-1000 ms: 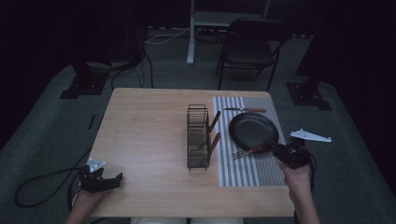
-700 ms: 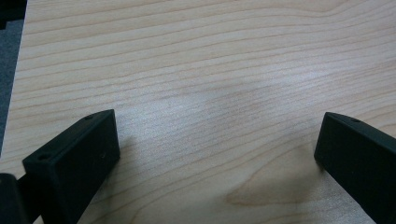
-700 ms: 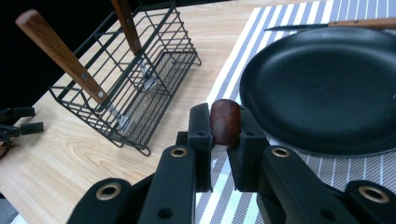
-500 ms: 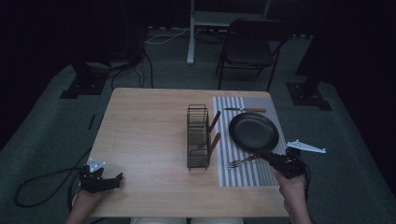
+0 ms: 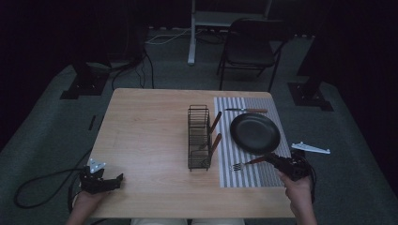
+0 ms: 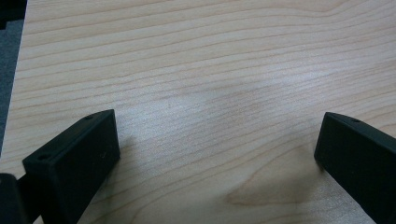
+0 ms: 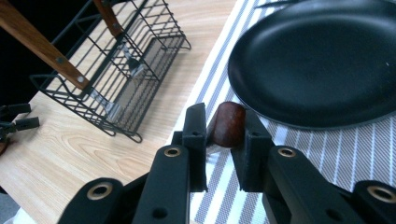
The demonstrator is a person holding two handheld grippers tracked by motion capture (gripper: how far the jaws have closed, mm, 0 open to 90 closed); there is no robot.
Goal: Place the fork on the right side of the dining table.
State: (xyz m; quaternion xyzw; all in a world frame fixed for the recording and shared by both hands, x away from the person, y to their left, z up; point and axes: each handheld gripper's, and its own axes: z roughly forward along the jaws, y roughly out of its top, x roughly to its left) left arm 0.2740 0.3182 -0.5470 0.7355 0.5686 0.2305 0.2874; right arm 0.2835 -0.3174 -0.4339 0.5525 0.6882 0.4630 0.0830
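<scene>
My right fingers had just eased around the fork handle near the tabletop's right edge: light, stiff, slippery; left fingers stood wide.

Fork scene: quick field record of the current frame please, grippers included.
fork: wooden handle between the right gripper jaws, which have just been opening; tines over the striped mat
plate: black, on the mat, beyond the fork
knife: on the mat, behind the plate
wire rack: on the table, two wooden-handled utensils inside
left gripper: open, nothing between the jaws
</scene>
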